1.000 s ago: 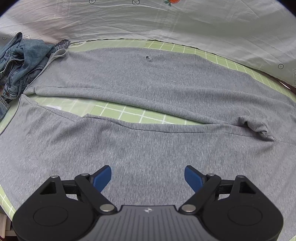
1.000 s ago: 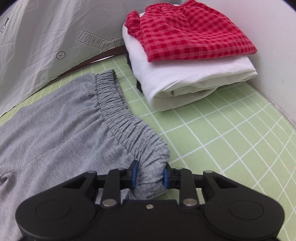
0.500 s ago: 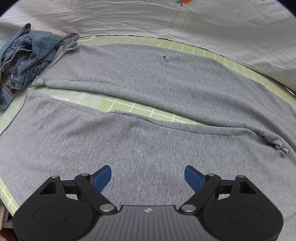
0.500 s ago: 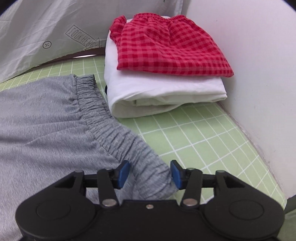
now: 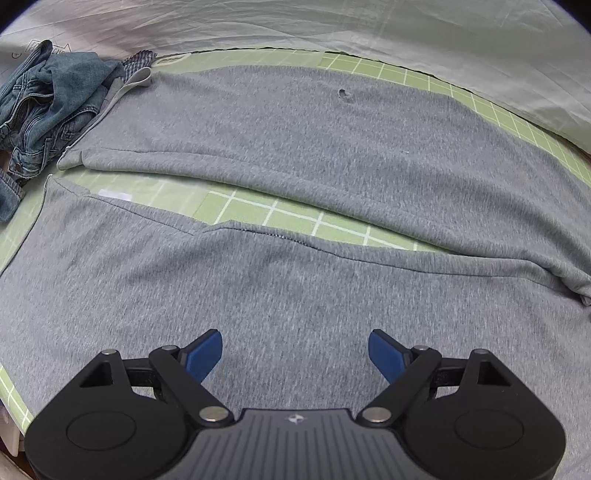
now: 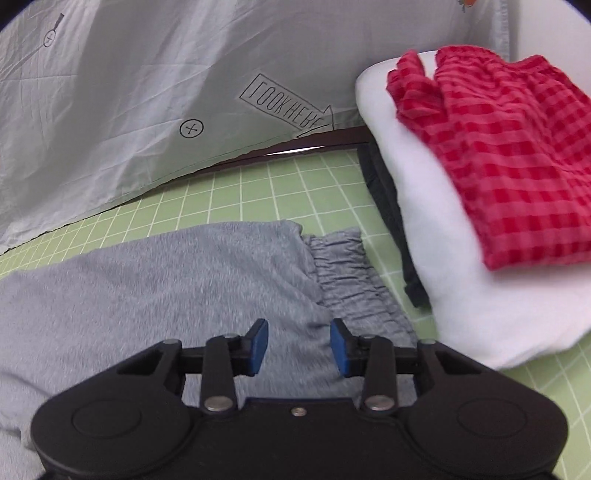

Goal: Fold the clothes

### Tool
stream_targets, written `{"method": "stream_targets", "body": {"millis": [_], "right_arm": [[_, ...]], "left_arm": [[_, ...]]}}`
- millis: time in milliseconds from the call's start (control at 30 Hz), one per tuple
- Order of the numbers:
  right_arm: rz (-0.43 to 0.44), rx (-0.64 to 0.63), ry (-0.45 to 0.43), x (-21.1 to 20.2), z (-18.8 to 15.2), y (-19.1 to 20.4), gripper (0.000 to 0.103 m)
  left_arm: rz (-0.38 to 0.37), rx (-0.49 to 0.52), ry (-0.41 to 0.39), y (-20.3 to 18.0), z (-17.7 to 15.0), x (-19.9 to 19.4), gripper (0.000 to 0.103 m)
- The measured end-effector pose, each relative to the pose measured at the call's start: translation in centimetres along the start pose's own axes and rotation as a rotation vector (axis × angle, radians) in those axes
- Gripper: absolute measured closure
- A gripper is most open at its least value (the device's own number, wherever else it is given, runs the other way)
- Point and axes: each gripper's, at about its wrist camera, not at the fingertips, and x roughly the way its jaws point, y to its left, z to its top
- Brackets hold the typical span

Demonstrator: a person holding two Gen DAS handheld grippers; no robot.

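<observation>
Jaws of left gripper spread wide, nothing between them, hanging over the near leg of the grey sweatpants. Far left: crumpled denim jeans at the leg cuffs. Both grey legs laid flat across the green grid mat, a wedge of mat bare between them, small hole or speck on the far leg. Pale sheet beyond the mat's far edge. Jaws of right gripper closing, partway shut, grey fabric folded over the elastic waistband lying between them; pads not clearly pressing it. Right of the waistband: dark garment under a folded white cloth, red checked shorts on top.
</observation>
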Motion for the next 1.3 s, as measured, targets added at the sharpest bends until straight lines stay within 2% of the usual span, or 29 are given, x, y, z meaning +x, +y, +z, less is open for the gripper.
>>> {"method": "stream_targets", "body": {"millis": [133,267,367,500,567,633,700,733,767,833,933,1000,1133,1300], "right_arm": [[-0.129,-0.073,-0.003,3.0,1.1,1.8,0.067],[-0.238,-0.09,-0.028,4.6,2.1,1.6,0.067],[-0.24,-0.009,-0.011,5.4,3.5,-0.4,0.065],[-0.266,-0.073,0.001,5.7,3.7,0.2,0.064],[-0.264,-0.054,0.021,5.7,4.0,0.1,0.064],[-0.25,0.036,0.067,5.0,4.5,0.0,0.059],[-0.216,0.149,0.086,3.7,4.7,0.3,0.042],[-0.18,0.169,0.077,2.7,4.1,1.3,0.022],[-0.144,0.186,0.067,1.7,3.4,2.3,0.01],[-0.077,0.154,0.064,0.2,1.6,5.1,0.009],[0.004,0.109,0.109,-1.4,-2.1,9.2,0.003],[0.029,0.067,0.136,-2.3,-4.1,11.2,0.003],[-0.006,0.034,0.181,-3.2,-6.7,14.6,0.002],[-0.044,0.066,0.189,-4.2,-8.0,17.3,0.001]], "left_arm": [[0.005,0.007,0.028,-0.3,0.6,0.7,0.016],[-0.001,-0.01,0.045,-0.2,0.9,1.4,0.013],[-0.026,-0.051,0.058,0.4,1.2,1.8,0.012],[-0.032,-0.062,0.055,0.7,1.4,2.0,0.01],[-0.038,-0.062,0.048,1.0,1.4,1.8,0.01],[-0.047,-0.072,0.025,1.5,1.3,1.3,0.01],[-0.049,-0.089,-0.004,2.2,1.2,0.7,0.01],[-0.048,-0.1,-0.018,2.7,1.1,0.4,0.01],[-0.047,-0.111,-0.031,3.2,0.9,0.1,0.01],[-0.052,-0.129,-0.049,4.1,0.7,-0.3,0.01],[-0.066,-0.144,-0.067,5.7,0.5,-0.8,0.01],[-0.068,-0.128,-0.083,6.9,0.3,-1.3,0.01],[-0.058,-0.099,-0.11,10.0,0.5,-2.2,0.01],[-0.075,-0.07,-0.127,14.2,2.4,-2.1,0.01]]}}
